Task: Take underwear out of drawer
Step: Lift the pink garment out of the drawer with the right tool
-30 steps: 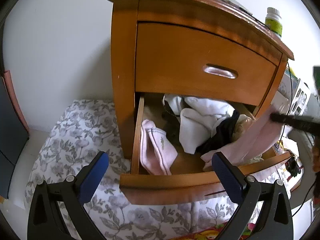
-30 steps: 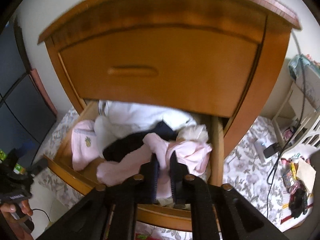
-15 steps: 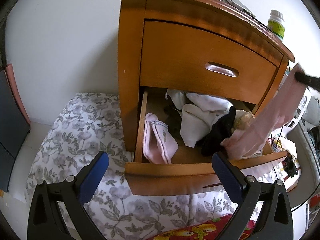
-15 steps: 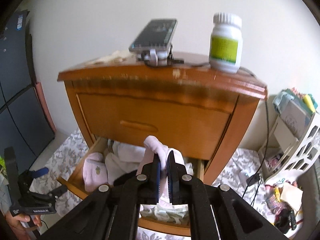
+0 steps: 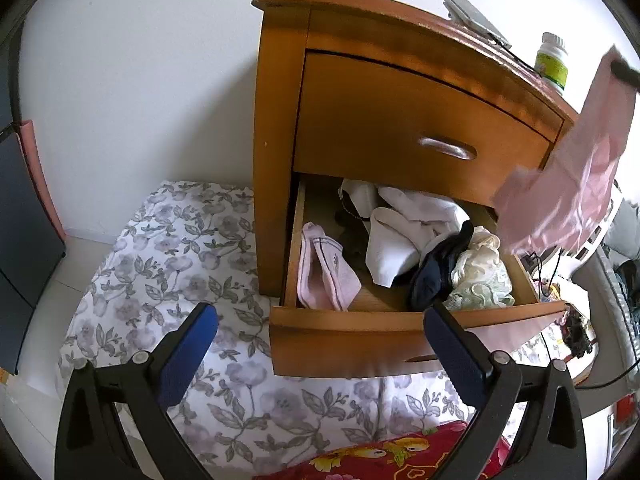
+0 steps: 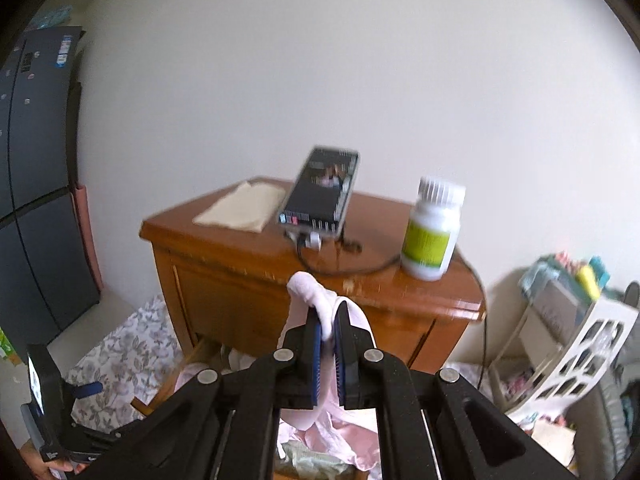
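Right gripper (image 6: 328, 326): jaws pressed together, pinching the pink underwear (image 5: 576, 168) by a bunched fold that sticks out past the fingertips.

Left wrist view: garment is at 2 o'clock, in the air, clear of the open lower drawer (image 5: 400, 328) and in front of the nightstand's (image 5: 280, 140) right edge. Long axis runs from the pinch at upper right down to a loose corner at lower left; the cloth hangs slack and points down toward the drawer.

Right wrist view: remaining fabric trails down toward 6 o'clock beneath the fingers.

Left gripper (image 5: 320, 356): jaws spread wide, holding nothing, low at 6 o'clock in front of the drawer.

Drawer contents: pink folded piece (image 5: 324, 272) at left, white cloth (image 5: 400, 240) centre, dark item (image 5: 436, 272), pale lacy item (image 5: 480, 276) at right.

On the nightstand top: phone (image 6: 320, 192), pill bottle (image 6: 432, 232).
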The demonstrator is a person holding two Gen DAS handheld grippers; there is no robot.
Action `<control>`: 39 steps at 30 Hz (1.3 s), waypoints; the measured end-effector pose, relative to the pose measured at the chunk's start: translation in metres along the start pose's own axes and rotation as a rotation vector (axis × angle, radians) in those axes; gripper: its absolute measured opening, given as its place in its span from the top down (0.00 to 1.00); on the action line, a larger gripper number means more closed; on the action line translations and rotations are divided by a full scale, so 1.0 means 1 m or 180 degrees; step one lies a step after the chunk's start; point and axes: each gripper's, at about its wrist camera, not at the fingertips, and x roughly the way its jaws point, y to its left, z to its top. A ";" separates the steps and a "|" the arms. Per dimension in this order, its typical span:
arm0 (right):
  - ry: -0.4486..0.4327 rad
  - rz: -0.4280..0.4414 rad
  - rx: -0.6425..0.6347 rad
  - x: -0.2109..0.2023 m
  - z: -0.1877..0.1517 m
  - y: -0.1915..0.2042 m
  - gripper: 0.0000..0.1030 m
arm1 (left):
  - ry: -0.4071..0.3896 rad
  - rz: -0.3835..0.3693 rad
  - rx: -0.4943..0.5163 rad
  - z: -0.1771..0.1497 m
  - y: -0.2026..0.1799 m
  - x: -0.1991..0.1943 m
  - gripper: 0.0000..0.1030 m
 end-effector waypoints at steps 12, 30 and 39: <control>-0.0087 0.0092 -0.0070 -0.047 0.000 0.014 0.94 | -0.0074 -0.0008 0.0033 -0.003 -0.002 -0.019 0.00; 0.0198 0.0236 -0.0133 -0.088 -0.068 0.014 0.94 | -0.0117 -0.0009 0.0236 -0.009 -0.030 -0.042 0.00; 0.0641 0.0407 -0.0144 -0.060 -0.115 0.027 0.94 | -0.0093 0.0028 0.0366 -0.014 -0.043 -0.047 0.00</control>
